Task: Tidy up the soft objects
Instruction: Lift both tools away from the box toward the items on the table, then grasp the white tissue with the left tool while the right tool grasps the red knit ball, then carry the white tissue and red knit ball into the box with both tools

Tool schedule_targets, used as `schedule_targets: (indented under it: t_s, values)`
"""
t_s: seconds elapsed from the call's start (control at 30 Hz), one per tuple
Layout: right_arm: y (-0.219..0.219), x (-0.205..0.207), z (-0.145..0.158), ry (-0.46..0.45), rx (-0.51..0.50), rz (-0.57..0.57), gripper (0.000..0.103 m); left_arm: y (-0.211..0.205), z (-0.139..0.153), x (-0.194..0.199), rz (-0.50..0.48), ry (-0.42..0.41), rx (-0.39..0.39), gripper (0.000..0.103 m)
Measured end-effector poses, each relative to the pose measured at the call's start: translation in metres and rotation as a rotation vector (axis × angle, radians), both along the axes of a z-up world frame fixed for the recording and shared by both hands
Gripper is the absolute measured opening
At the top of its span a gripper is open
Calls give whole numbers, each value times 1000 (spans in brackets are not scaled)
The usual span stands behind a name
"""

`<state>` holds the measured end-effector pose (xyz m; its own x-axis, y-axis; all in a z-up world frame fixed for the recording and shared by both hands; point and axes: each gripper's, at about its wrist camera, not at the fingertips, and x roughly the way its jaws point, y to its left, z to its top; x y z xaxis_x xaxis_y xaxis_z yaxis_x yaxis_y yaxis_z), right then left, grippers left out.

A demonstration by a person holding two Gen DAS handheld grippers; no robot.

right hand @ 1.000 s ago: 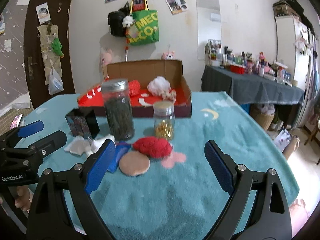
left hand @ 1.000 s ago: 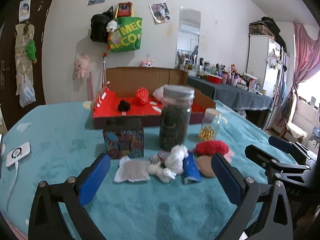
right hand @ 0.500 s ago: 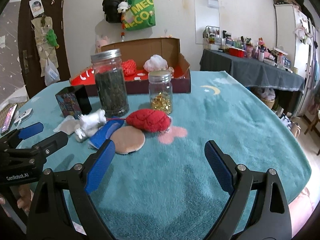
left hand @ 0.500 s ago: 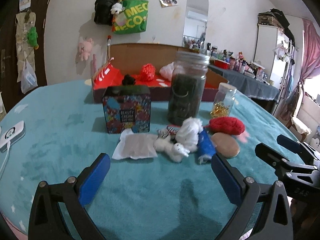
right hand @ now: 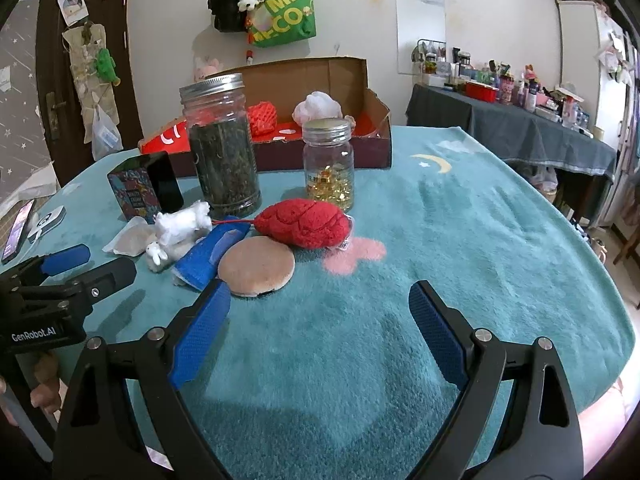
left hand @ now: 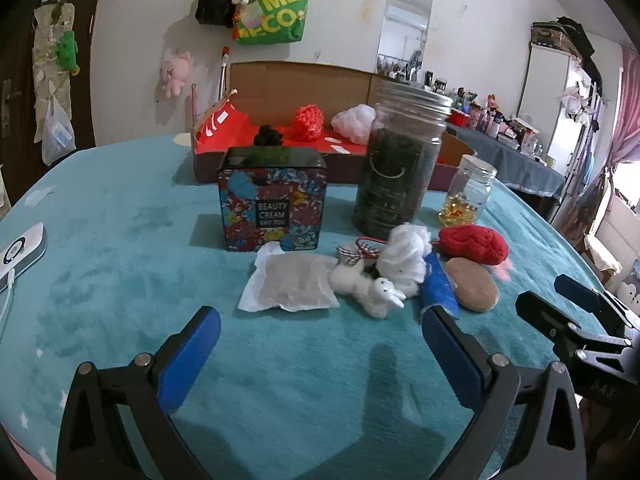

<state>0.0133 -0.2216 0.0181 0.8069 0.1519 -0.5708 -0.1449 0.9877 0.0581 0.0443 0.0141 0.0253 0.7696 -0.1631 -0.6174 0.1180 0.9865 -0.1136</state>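
On the teal plush tablecloth (right hand: 460,216) both tongs, left gripper (left hand: 320,344) and right gripper (right hand: 320,312), hang spread wide and empty short of the red knitted plush (right hand: 302,222) beside the small gold-filled jar (right hand: 329,160); best approached low, pinching only the plush, clear of the glass.

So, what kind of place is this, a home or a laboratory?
Most likely a lived-in room of a home, not a laboratory. A green tote bag and a pink plush toy hang on the wall, and a side table is crowded with bottles and household things.
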Motion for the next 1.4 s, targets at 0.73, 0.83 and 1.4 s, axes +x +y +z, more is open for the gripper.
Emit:
schedule_targets:
  t_s: [0.73,0.83,1.4]
  values:
    - [2,102,4,246,3,100,89,12,-2,56,-84,176,73,40]
    - [0,109,-2,284,70,167,52,10,1,54,-115,174,69,22]
    - [-9,84,17,209,182,216,45,2,16,57,-169,146,52,20]
